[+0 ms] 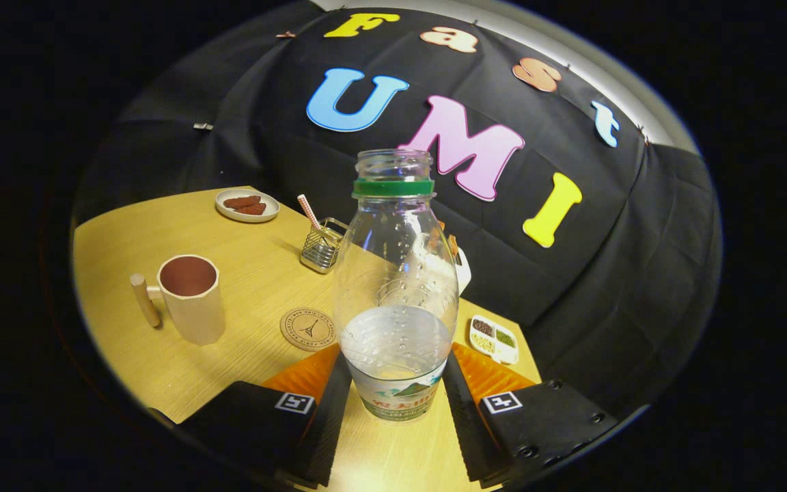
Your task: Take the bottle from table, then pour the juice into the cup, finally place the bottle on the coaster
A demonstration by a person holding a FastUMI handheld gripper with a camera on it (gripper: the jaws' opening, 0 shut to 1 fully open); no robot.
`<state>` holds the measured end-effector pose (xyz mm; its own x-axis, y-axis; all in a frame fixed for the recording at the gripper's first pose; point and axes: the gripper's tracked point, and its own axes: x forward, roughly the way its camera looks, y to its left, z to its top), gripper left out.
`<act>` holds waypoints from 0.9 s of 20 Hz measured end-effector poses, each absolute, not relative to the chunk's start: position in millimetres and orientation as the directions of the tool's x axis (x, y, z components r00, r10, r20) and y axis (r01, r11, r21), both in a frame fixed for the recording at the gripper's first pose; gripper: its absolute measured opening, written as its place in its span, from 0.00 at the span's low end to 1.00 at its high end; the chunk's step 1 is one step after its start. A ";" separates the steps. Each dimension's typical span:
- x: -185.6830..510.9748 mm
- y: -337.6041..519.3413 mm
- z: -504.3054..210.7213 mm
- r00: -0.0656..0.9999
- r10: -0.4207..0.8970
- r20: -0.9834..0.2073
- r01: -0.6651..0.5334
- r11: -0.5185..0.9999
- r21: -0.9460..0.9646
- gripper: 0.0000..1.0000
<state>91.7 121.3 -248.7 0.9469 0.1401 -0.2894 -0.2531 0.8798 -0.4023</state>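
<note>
Gripper (pixel 397 403) fingers are clamping bottle (pixel 395 287) low at 12 o'clock: clear, uncapped, green neck ring, little liquid remaining. Coaster (pixel 308 329) sitting at 11, cup (pixel 192 297) at 10 on table (pixel 243 273).

Bottle (pixel 395 287) seen as clear glossy plastic w/ ribbed neck; tabletop (pixel 243 287) as matt pale wood grain. Cup (pixel 190 296) looks matt, smooth. Holder (pixel 322 246) made of shiny wire metal. Coaster (pixel 307 329) appears printed, matt. Fingers (pixel 328 417) ridged, rubbery where pressed on bottle
</note>
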 end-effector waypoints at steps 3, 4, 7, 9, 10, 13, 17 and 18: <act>95.7 138.9 -240.6 0.947 0.147 -0.285 -0.279 0.815 -0.507 0.74; 97.6 146.0 -242.9 0.941 0.154 -0.302 -0.299 0.797 -0.524 0.74; 102.8 162.3 -251.6 0.925 0.156 -0.347 -0.341 0.743 -0.576 0.74; 105.0 169.3 -254.3 0.925 0.143 -0.353 -0.351 0.679 -0.645 0.74; 105.9 173.7 -254.9 0.926 0.140 -0.352 -0.356 0.639 -0.682 0.74; 108.1 184.6 -262.4 0.925 0.137 -0.355 -0.372 0.528 -0.764 0.74; 114.1 192.3 -275.8 0.913 0.134 -0.386 -0.404 0.437 -0.804 0.74; 115.8 192.7 -278.1 0.911 0.127 -0.392 -0.408 0.409 -0.816 0.74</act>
